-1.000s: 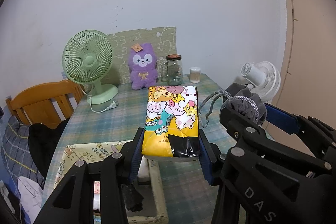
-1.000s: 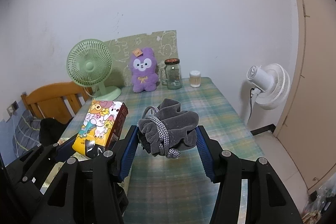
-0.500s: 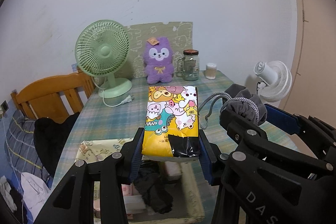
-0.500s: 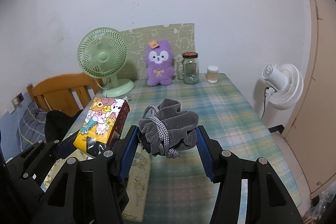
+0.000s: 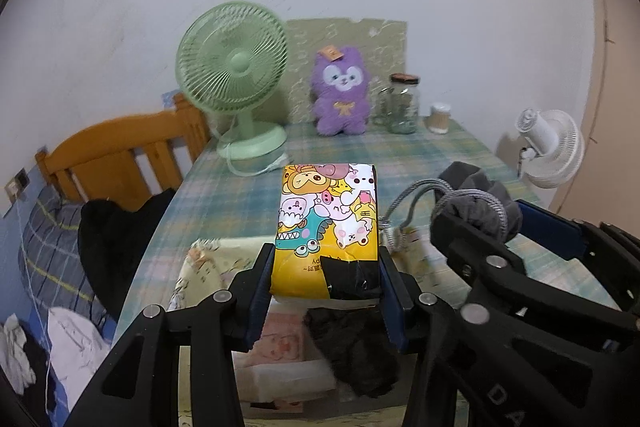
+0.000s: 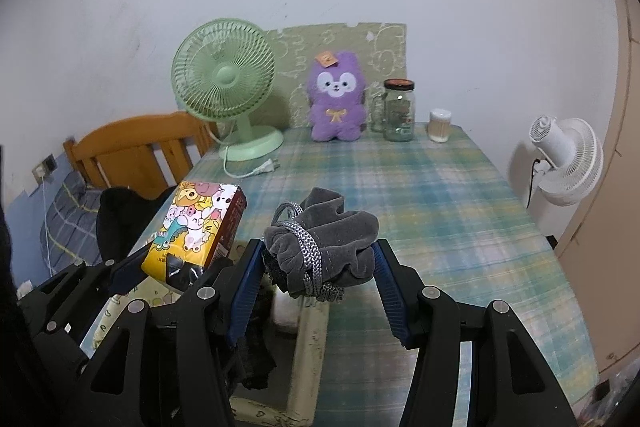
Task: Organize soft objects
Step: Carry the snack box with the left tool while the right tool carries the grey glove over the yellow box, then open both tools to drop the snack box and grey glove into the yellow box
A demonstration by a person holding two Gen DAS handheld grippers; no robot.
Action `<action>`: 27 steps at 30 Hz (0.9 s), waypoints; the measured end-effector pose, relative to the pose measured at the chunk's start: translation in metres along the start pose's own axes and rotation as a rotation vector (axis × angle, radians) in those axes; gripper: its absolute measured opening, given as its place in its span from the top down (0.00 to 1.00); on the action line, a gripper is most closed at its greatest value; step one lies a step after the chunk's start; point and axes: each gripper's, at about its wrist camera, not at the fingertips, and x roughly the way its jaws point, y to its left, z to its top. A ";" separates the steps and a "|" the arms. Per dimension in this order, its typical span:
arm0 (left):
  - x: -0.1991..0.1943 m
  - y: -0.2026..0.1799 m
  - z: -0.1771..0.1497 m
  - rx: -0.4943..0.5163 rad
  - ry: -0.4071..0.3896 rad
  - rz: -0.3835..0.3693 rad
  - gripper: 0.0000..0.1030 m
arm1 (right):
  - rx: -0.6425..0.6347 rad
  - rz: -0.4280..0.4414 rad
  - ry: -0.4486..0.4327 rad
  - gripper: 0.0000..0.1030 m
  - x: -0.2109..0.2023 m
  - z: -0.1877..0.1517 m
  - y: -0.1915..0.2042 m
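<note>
Both jaws clamped: tissue pack [image 5: 326,227], pouch [image 6: 324,247].

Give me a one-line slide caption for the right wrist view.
Right hand-held gripper holds a grey drawstring pouch above the storage box, left hand-held gripper's cartoon tissue pack alongside.

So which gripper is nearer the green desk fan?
Left. The left gripper, shut on the cartoon tissue pack, is on the green desk fan's side of the table. The right gripper, shut on the grey drawstring pouch, sits further right.
</note>
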 end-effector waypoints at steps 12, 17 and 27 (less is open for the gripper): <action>0.030 0.031 -0.017 -0.047 0.087 0.042 0.52 | -0.057 0.041 0.078 0.43 0.029 -0.013 0.027; 0.036 0.038 -0.023 -0.035 0.120 0.045 0.49 | -0.069 0.055 0.103 0.43 0.036 -0.017 0.034; 0.035 0.048 -0.033 -0.033 0.170 0.028 0.21 | -0.075 0.117 0.148 0.43 0.045 -0.025 0.046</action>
